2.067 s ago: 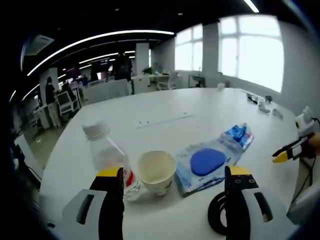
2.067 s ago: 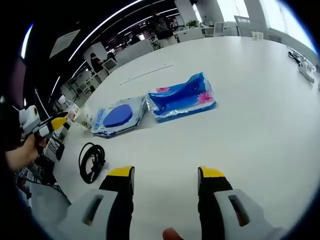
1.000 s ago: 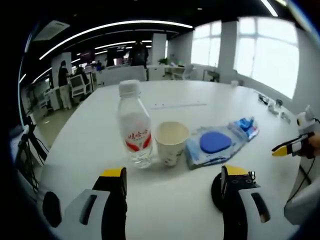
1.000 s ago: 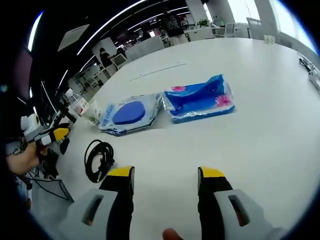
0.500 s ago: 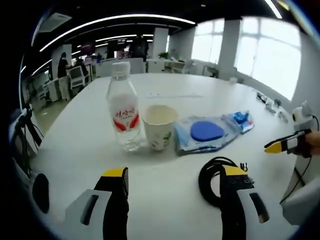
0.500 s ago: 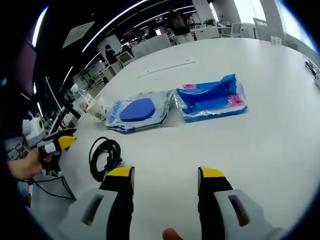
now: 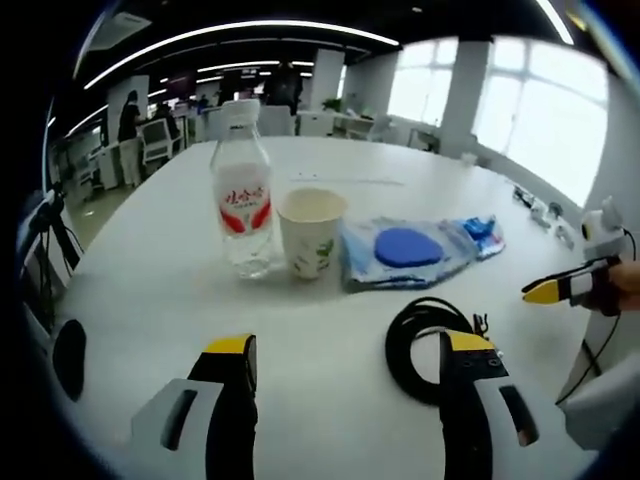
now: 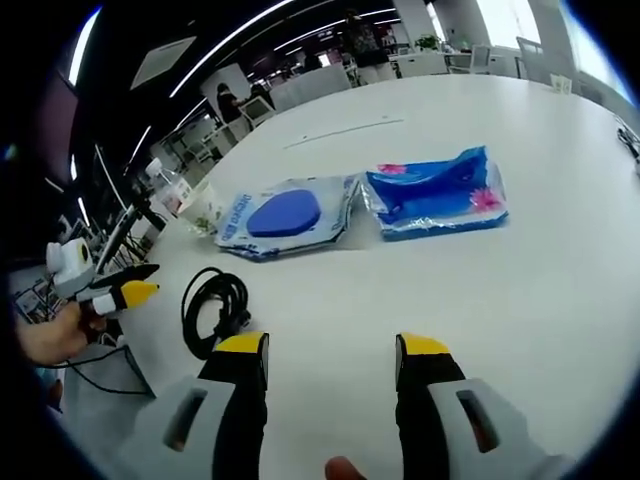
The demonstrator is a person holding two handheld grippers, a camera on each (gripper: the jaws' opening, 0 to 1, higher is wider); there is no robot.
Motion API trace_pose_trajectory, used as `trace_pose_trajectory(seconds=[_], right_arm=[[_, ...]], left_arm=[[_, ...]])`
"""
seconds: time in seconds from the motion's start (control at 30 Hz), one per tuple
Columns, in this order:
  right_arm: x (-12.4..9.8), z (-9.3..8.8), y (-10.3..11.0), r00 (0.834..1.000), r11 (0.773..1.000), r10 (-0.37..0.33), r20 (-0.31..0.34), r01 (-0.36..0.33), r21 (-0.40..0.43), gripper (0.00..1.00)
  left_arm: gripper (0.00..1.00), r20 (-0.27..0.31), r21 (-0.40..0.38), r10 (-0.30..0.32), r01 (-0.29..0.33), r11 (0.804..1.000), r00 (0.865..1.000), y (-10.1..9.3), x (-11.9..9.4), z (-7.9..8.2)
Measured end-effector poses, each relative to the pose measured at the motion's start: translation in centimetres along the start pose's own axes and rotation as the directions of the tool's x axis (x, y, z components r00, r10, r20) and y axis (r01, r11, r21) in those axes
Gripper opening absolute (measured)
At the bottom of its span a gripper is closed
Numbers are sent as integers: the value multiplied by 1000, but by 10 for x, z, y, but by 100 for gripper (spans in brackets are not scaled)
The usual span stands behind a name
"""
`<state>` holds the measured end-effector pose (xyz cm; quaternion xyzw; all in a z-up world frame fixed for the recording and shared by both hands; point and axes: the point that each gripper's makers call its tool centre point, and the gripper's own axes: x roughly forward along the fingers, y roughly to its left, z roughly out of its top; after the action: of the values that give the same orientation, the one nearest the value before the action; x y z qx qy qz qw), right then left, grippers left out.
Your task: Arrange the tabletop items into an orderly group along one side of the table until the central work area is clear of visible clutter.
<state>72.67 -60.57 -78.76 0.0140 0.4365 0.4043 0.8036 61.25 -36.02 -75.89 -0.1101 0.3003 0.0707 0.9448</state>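
Note:
A clear water bottle (image 7: 241, 202) with a red label stands upright on the white table (image 7: 150, 310), beside a paper cup (image 7: 311, 232). To their right lie a clear packet with a blue disc (image 7: 398, 249) (image 8: 283, 219) and a blue tissue pack (image 8: 438, 194) (image 7: 481, 231). A coiled black cable (image 7: 416, 343) (image 8: 213, 307) lies nearer. My left gripper (image 7: 347, 352) is open above the table in front of the cup, holding nothing. My right gripper (image 8: 331, 349) is open over bare table, near the cable. The left gripper (image 8: 118, 294) also enters the right gripper view at the left; the right gripper (image 7: 570, 287) shows at the right of the left gripper view.
A dark round object (image 7: 68, 357) lies near the table's left edge. Small items (image 7: 535, 209) sit at the far right edge. Desks, chairs and people stand in the office beyond. A long slot (image 8: 344, 132) runs across the table's far middle.
The left gripper view has pulled back and lowered; bottle, cup and cable now sit farther off and fully in sight. The right gripper view has drifted slightly. Both grippers stay open.

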Motion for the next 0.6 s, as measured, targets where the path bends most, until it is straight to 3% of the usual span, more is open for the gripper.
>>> trace_pose_trajectory(seconds=[0.27,0.43,0.6], right_arm=[[4,6,11,1000,999,30,7,-30,-30,48],[11,16,43,993,989,116,33,-113,-96,48],[20,16,69,987,975,161,-2,-159,-157,48]], left_arm=[[71,2,-7,-6,6,1000,1000,-2,0,0],[70,6,-10,-22,22,1000,1000,-10,3,2],[68,-4,-16,-29,29,999,1000,-11,7,0]])
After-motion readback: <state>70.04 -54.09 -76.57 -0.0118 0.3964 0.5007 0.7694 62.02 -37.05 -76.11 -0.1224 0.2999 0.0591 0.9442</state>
